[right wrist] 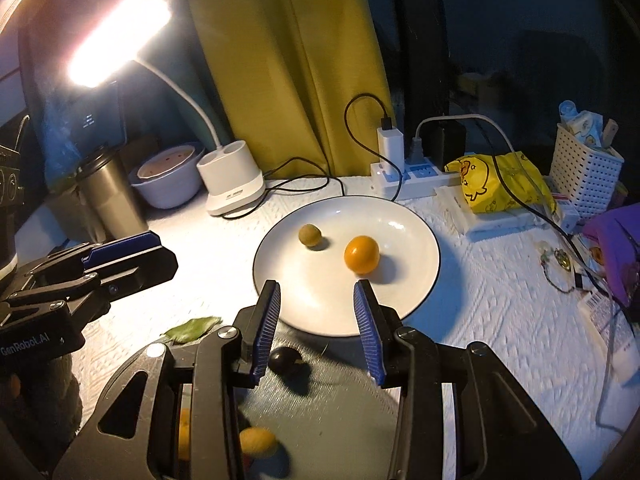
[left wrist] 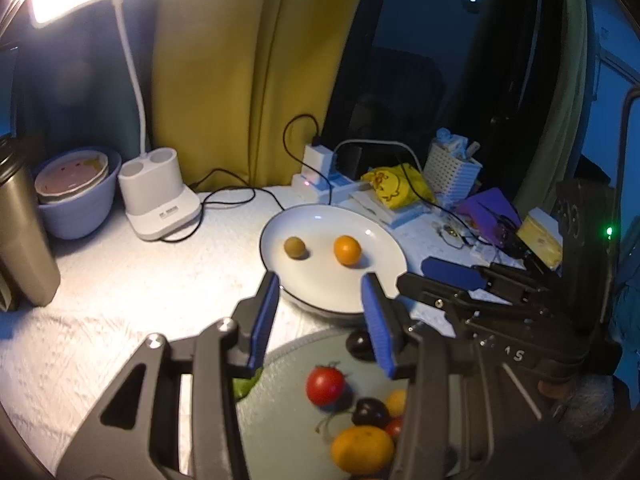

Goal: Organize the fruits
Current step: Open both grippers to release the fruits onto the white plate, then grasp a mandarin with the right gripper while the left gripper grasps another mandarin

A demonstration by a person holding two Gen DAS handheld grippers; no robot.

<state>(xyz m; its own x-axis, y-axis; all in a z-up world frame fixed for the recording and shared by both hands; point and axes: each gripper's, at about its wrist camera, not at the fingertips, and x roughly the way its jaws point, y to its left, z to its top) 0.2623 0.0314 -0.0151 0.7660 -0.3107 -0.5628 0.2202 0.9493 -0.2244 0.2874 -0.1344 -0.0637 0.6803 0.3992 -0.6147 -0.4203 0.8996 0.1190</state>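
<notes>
A white plate (left wrist: 384,256) (right wrist: 408,292) holds a small green-brown fruit (left wrist: 295,247) (right wrist: 309,235) and an orange kumquat (left wrist: 347,250) (right wrist: 361,254). Nearer me, a grey plate (left wrist: 288,412) (right wrist: 340,404) holds a red tomato (left wrist: 325,385), dark cherries (left wrist: 370,412) (right wrist: 285,358), an orange (left wrist: 362,449) and yellow fruit (right wrist: 257,441). My left gripper (left wrist: 322,304) is open and empty above the grey plate; it also shows in the right wrist view (right wrist: 132,252). My right gripper (right wrist: 316,312) is open and empty over the same plate; it also shows in the left wrist view (left wrist: 444,276).
A white desk lamp base (left wrist: 160,196) (right wrist: 232,180), a steel tumbler (left wrist: 20,232) (right wrist: 108,196) and a bowl (left wrist: 76,192) (right wrist: 168,180) stand at the left. A power strip (right wrist: 400,176), yellow bag (right wrist: 500,184), white basket (right wrist: 584,172) and cables crowd the right. A green leaf (right wrist: 192,328) lies on the cloth.
</notes>
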